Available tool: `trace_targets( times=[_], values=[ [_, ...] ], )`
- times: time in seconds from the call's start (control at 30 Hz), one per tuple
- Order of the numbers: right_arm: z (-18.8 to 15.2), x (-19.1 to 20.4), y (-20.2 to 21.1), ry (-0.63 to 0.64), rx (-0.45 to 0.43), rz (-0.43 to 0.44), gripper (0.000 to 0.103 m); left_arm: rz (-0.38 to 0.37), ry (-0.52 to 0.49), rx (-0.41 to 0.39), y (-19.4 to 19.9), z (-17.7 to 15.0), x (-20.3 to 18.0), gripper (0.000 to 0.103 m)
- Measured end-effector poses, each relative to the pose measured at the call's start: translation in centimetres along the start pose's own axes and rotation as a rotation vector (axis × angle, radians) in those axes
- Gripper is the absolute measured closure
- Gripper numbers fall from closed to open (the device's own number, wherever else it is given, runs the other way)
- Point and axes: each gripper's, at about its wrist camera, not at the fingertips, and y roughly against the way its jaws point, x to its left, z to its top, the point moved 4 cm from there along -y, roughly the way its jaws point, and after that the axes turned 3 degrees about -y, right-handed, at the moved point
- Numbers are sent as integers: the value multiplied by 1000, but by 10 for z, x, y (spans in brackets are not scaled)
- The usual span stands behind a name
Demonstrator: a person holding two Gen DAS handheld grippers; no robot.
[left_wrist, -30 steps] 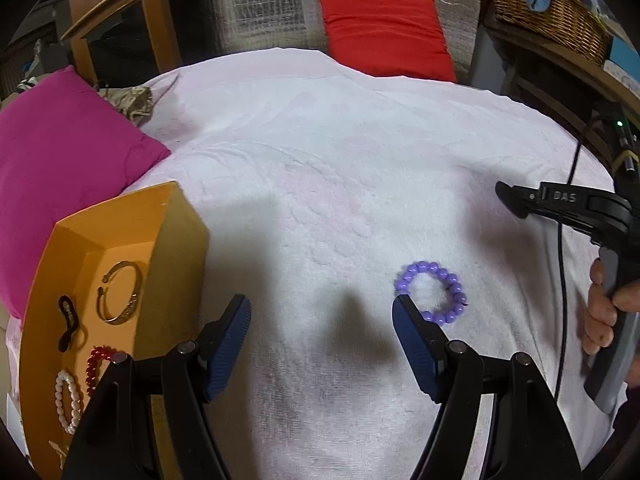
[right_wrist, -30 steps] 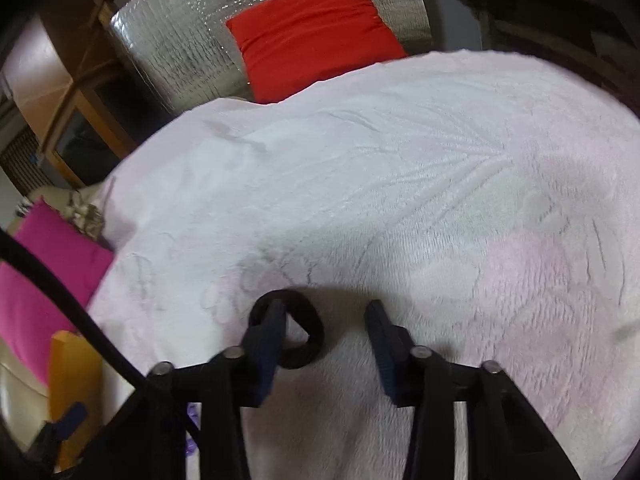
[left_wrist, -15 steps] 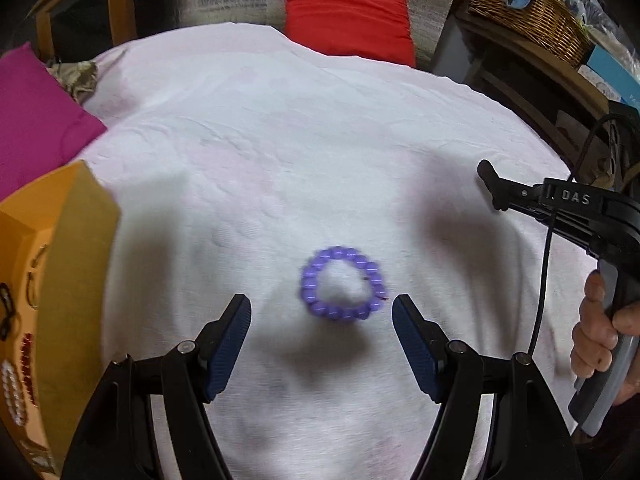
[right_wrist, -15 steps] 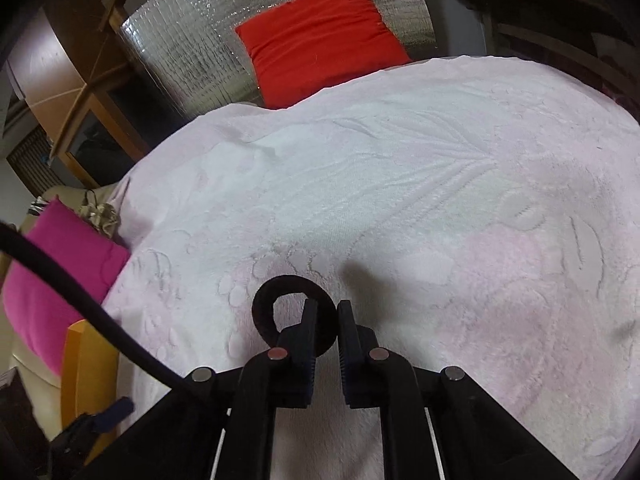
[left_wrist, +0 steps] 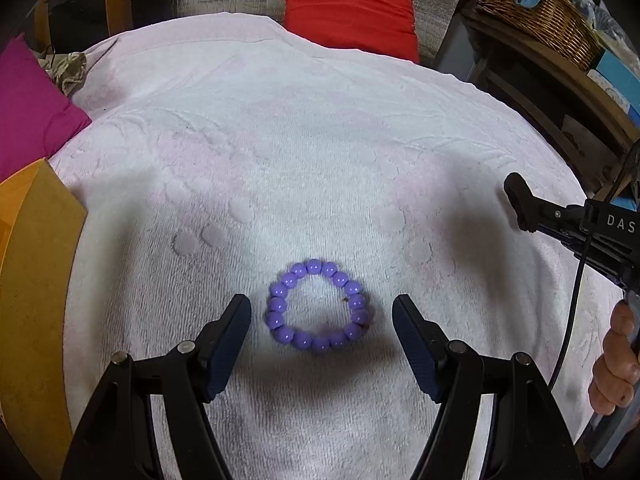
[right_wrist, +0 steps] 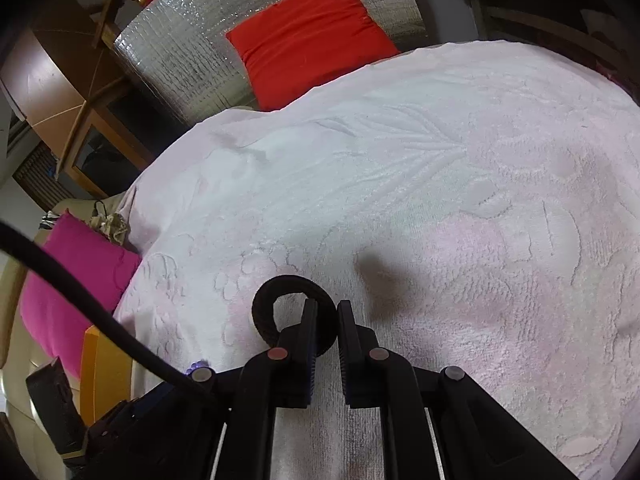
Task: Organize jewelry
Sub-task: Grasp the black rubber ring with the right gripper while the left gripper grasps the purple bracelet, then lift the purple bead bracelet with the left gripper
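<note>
The left hand-held gripper (left_wrist: 322, 334) hangs over the white towel (left_wrist: 320, 160) with its jaws spread wide and nothing in them. The purple bead bracelet (left_wrist: 318, 306) lies flat on the towel in the gap between its two blue pads (left_wrist: 230, 344), closer to the left pad but touching neither. Off to that gripper's left stands the orange box (left_wrist: 36, 280), its cardboard wall turned this way so I cannot see inside.

The right hand-held gripper (right_wrist: 326, 328) has just been closing and now pinches a black hair tie (right_wrist: 276, 292), the loop sticking out ahead and to the left of its fingertips, one side of the ring caught between the pads. In the left wrist view that gripper sits off to the right of the left one, a person's hand (left_wrist: 616, 364) wrapped around its handle.

Beyond both grippers, at the far edge of the towel, a red cushion (left_wrist: 348, 8) leans on silver foil; a magenta cushion (left_wrist: 32, 108) lies far left.
</note>
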Motion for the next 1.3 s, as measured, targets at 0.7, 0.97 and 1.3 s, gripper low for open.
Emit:
trace_targets(
  times=[0.7,0.97,1.3],
  values=[
    [-7,17,5,48,-11,36,92,-40,-8,-66,19,4,7,97],
    [-10,23,7,56,-14,47,92,-37,28,-89,34,3,29,98],
    [-15,29,1,68,1,44,92,-36,-7,-83,26,3,13,46]
  ],
)
